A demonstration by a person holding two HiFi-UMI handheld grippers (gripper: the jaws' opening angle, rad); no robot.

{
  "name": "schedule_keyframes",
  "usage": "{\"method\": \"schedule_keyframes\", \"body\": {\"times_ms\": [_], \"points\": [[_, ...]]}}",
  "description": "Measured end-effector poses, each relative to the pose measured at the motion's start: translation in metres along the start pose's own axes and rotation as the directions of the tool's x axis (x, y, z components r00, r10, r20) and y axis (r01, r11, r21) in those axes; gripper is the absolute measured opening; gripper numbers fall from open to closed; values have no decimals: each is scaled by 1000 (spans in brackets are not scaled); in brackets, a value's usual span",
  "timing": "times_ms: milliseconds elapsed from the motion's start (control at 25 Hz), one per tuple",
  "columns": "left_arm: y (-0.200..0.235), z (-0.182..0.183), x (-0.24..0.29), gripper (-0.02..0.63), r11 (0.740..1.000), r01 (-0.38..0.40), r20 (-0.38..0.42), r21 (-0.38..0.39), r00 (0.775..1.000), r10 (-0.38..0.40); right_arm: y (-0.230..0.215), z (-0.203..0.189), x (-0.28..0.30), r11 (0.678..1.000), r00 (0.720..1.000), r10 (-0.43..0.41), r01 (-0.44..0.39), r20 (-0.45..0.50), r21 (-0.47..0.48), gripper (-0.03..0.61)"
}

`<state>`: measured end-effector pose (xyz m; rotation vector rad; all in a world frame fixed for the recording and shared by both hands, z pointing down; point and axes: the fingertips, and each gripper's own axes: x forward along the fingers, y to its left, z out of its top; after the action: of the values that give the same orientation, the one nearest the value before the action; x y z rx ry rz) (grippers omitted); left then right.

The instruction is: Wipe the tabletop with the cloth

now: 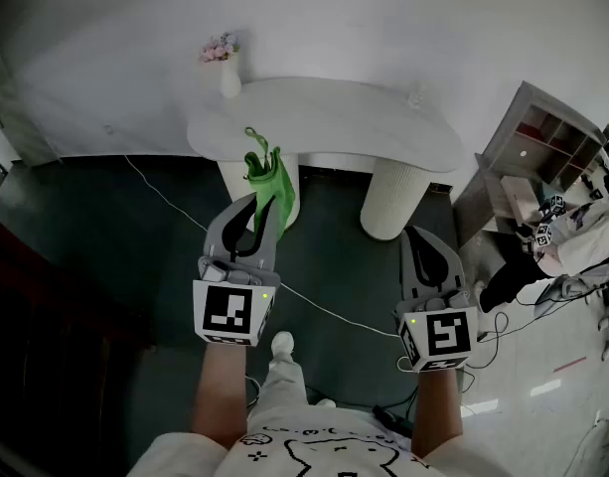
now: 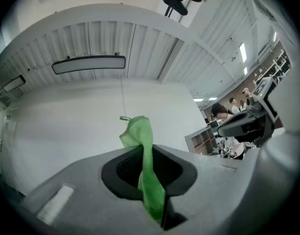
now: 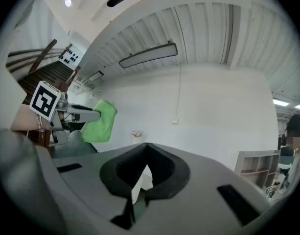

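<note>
No readable words, numbers or brand names turn up anywhere. The cube on the left gripper [image 1: 265, 205] carries a black-and-white square marker, a block pattern with no letters in it. The cube on the right gripper [image 1: 424, 237] shows another such pattern, again nothing to read. The person's white shirt [image 1: 314, 450] has a black line drawing with a few tiny marks above it, too small to make out. The right gripper view catches the left cube's marker once more, and it is still pattern only.
</note>
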<state>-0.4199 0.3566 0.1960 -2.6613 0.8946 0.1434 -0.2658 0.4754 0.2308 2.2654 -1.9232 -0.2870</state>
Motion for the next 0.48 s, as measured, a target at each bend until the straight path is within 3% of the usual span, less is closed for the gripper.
{"method": "schedule_keyframes", "body": {"times_ms": [160, 480], "points": [[-14, 34, -28, 48, 1000, -9, 9, 12, 1000, 9, -2, 22, -41, 1000, 1000, -7, 7, 11, 1, 0], [-34, 61, -60, 48, 999, -14, 23, 29, 1000, 14, -1, 31, -87, 1000, 999, -23, 23, 29, 18, 0]]}}
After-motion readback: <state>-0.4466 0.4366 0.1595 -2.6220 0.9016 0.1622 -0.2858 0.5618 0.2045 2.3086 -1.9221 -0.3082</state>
